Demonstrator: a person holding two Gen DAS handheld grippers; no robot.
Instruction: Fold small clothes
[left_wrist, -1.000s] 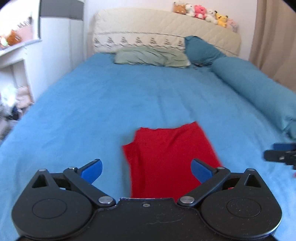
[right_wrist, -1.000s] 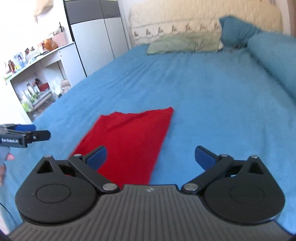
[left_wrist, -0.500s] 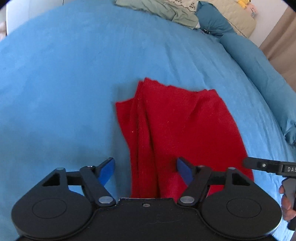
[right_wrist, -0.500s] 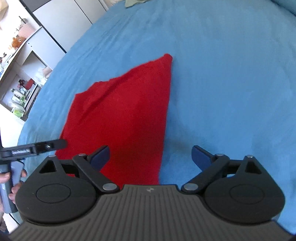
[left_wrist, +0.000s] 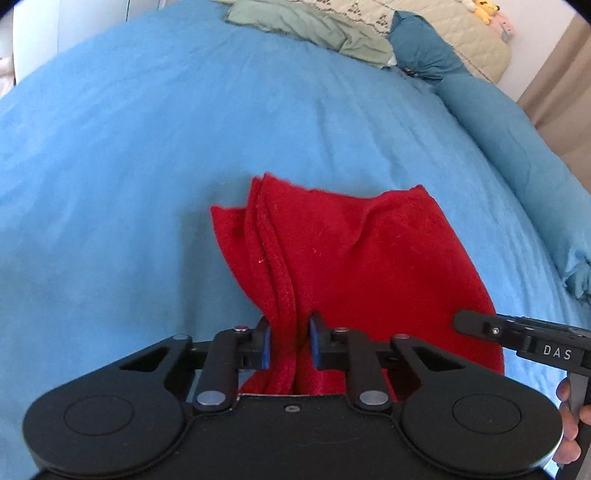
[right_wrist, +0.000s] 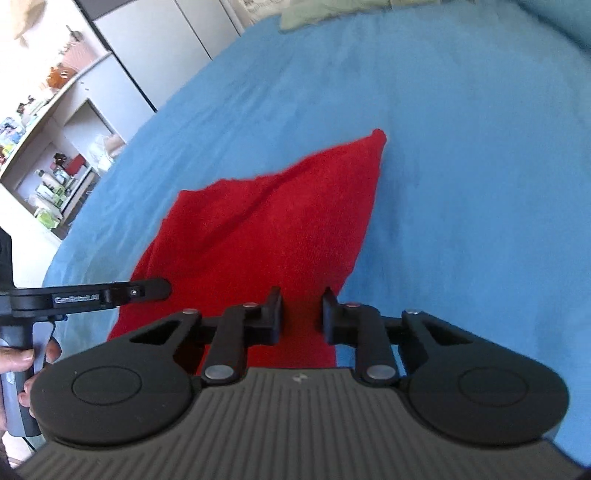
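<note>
a red cloth (left_wrist: 354, 258) lies on a blue bedspread (left_wrist: 147, 166), pillows (left_wrist: 314, 29) at its head. the left gripper (left_wrist: 290, 343) and right gripper (right_wrist: 301, 314) have just been closing, each pinching the cloth's near edge.

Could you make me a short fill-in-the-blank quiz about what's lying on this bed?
1. The cloth between both tools is coloured ____.
2. It lies on a bed sheet coloured ____.
3. The left tool has closed on the cloth's bunched ____ corner.
4. The green pillow lies at the ____ of the bed.

Missing words: red; blue; near; head
</note>
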